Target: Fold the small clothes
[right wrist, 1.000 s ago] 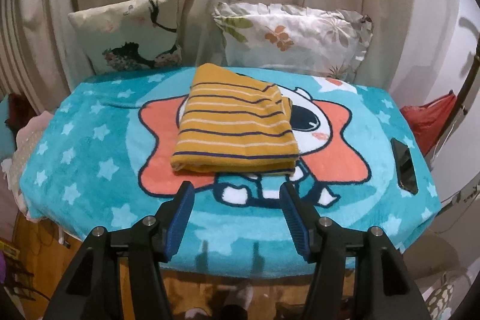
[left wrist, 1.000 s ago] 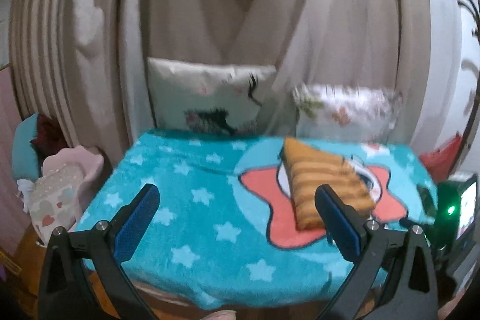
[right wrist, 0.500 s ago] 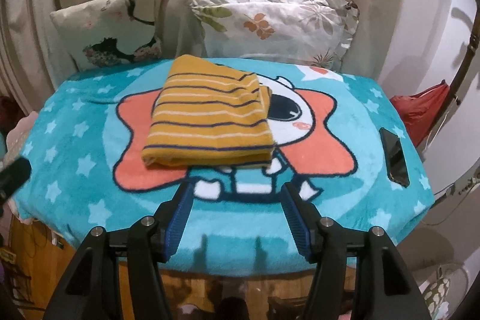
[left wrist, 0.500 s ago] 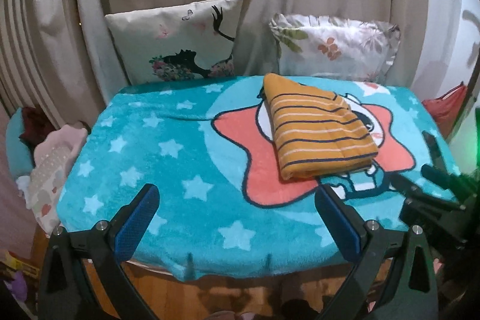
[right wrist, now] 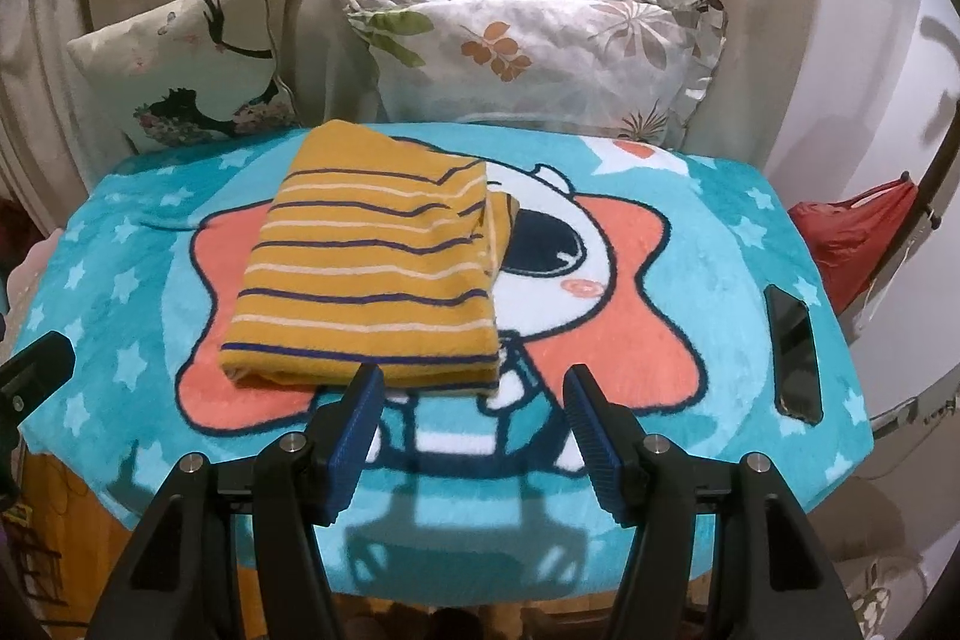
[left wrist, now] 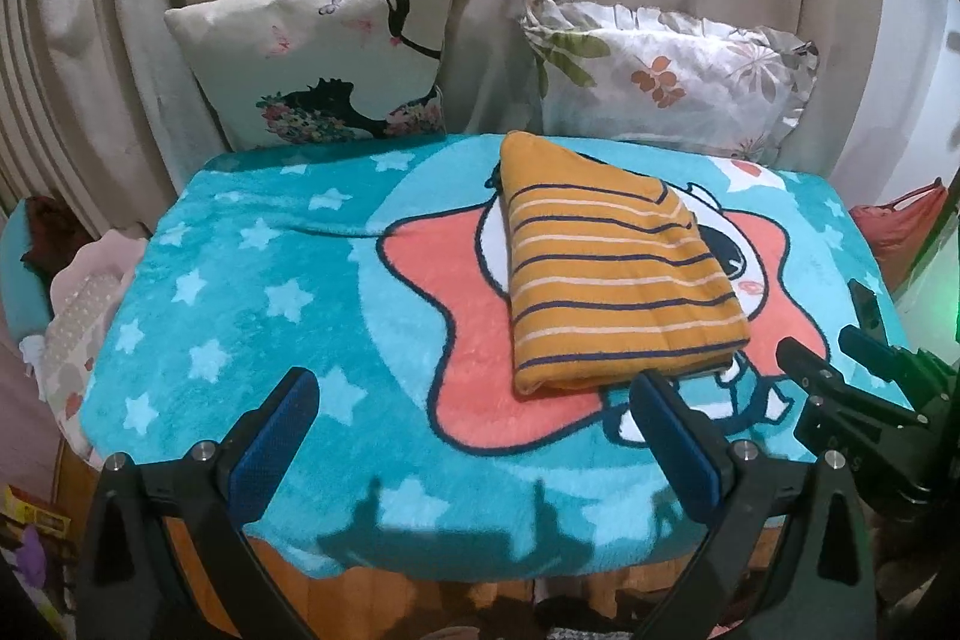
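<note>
A folded mustard-yellow garment with navy and cream stripes (left wrist: 612,274) (right wrist: 372,274) lies flat on the teal star blanket (left wrist: 252,280) (right wrist: 690,400), over the orange star print. My left gripper (left wrist: 474,400) stands open near the blanket's front edge, left of and in front of the garment, nothing between its blue pads. My right gripper (right wrist: 468,388) is open too, just in front of the garment's near right corner, holding nothing. Its black fingers (left wrist: 828,376) show at the right of the left wrist view.
Two cushions lean on the curtain at the back: one with a dancer print (left wrist: 336,64) (right wrist: 186,70), one with leaves (left wrist: 666,76) (right wrist: 540,52). A black phone (right wrist: 795,352) lies near the blanket's right edge. A red bag (right wrist: 858,232) hangs beyond it. Soft items (left wrist: 78,316) sit left.
Both grippers have come forward and lower toward the blanket; the garment looks larger and nearer. The right gripper's fingers have entered the left wrist view. The garment has not moved.
</note>
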Tool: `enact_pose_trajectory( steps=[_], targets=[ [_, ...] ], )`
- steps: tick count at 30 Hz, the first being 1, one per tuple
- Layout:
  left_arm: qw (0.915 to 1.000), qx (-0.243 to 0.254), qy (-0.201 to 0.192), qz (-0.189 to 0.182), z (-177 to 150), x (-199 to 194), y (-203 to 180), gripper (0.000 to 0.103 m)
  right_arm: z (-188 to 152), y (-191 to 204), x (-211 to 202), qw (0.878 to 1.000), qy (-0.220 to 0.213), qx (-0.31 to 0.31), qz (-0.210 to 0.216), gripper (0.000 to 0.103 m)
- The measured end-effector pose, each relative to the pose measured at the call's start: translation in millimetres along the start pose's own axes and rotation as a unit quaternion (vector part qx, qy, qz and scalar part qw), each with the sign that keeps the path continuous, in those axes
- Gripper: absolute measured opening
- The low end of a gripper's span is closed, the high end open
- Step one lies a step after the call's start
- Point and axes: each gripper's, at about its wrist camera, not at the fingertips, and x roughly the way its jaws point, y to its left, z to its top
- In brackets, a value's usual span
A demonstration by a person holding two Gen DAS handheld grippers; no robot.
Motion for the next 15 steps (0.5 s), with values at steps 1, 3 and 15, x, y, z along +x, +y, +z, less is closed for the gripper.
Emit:
enact_pose_trajectory(
  steps=[1,3,15],
  targets=[
    [1.0000,-0.001,0.002,0.000,0.9,3.1,-0.3,0.103,1.4,-0.7,2.6,1.000,0.002,-0.001,0.000,0.066],
    [0.9999,-0.005,0.009,-0.001,2.4,11.3,-0.3,0.103,3.9,-0.3,7.8,1.000,0.005,-0.003,0.001,0.066],
    [0.9988,-0.009,0.047,0.000,7.5,50.7,-2.2,0.103,9.9,2.8,38.3,0.999,0.030,-0.018,-0.005,0.067]
  ],
)
